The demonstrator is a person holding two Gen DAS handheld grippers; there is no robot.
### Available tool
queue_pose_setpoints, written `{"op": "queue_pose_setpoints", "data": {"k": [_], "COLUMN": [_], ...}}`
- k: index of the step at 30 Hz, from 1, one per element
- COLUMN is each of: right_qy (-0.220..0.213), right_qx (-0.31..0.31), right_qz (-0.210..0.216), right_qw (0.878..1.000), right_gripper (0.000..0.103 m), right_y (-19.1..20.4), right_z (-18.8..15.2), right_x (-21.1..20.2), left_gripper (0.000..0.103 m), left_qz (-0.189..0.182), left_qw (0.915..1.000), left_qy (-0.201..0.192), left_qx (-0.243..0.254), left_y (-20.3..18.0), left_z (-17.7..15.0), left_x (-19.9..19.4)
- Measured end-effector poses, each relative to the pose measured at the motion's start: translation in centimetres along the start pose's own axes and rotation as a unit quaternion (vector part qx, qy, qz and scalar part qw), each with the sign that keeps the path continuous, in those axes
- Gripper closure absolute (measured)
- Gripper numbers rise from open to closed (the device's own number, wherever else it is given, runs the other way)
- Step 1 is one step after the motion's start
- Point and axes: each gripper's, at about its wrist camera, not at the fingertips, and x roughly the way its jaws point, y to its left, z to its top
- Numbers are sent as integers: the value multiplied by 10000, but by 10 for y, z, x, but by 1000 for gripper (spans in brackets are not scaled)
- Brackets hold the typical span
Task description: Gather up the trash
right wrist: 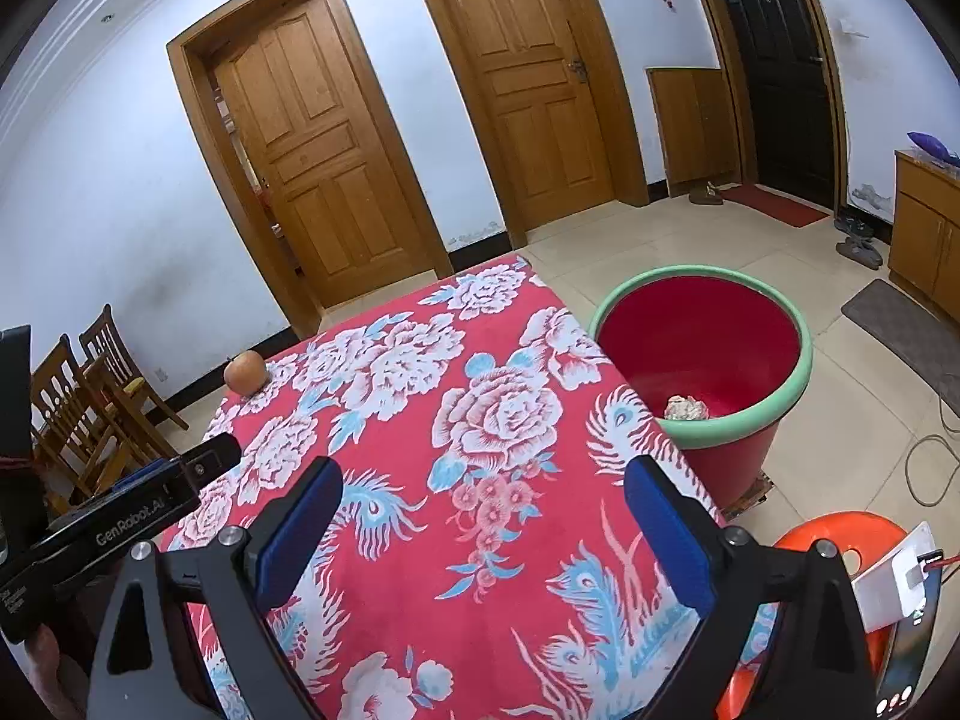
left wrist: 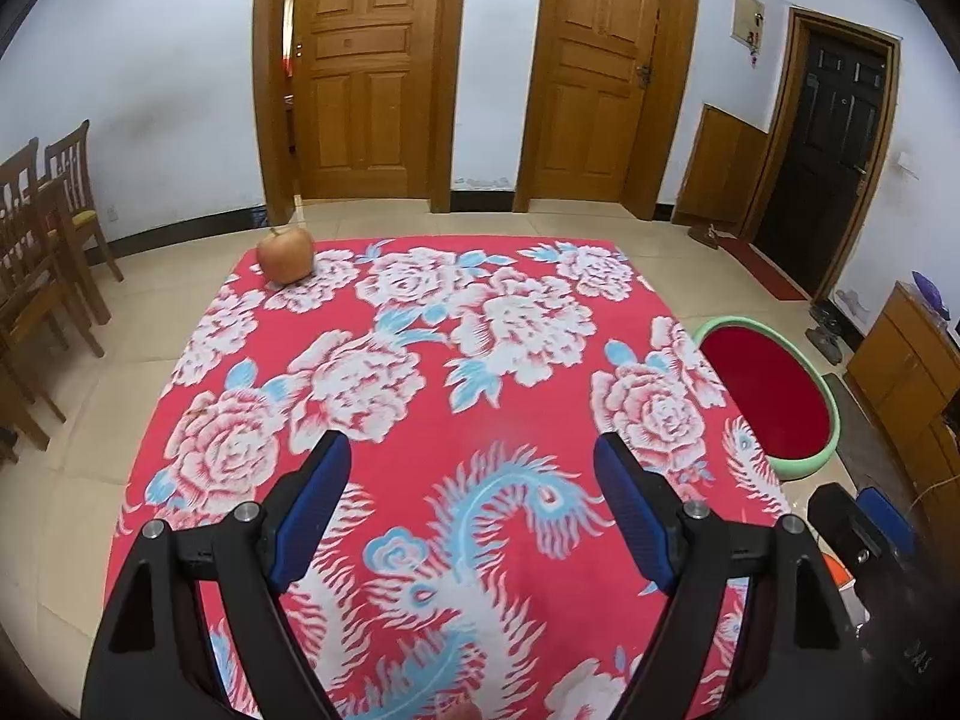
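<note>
Matt cloth tablecloth (left wrist: 420, 420), glossy plastic bucket (right wrist: 798, 360)

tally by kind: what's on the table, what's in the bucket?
Apple on the table: 1
Crumpled paper wad in the bucket: 1
Total: 2

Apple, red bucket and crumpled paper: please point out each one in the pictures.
apple (left wrist: 286, 256): left wrist view, middle of its skin.
red bucket (right wrist: 699, 324): right wrist view, inner red wall.
crumpled paper (right wrist: 686, 407): right wrist view, its middle, inside the bucket.
</note>
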Motion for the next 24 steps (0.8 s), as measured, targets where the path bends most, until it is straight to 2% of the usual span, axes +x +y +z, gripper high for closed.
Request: {"op": "queue_pose_setpoints", "data": {"k": [10,24], "right_qy": [106,200], "right_qx": [-102,-76], "right_qz": [-103,-128], "right_qw": [9998,9997], "right_gripper": [4,4], "right_y": [5,3], "right_z": [-11,-15], "right_x": [6,10], "left_gripper": [21,21], "left_qz": [188,211], "left_qw": [9997,9997], "left_qy": [40,46], "left_qx": [-118,-129], "left_y": [16,20], "left_z": [-13,-16], "left_x": [0,4]}}
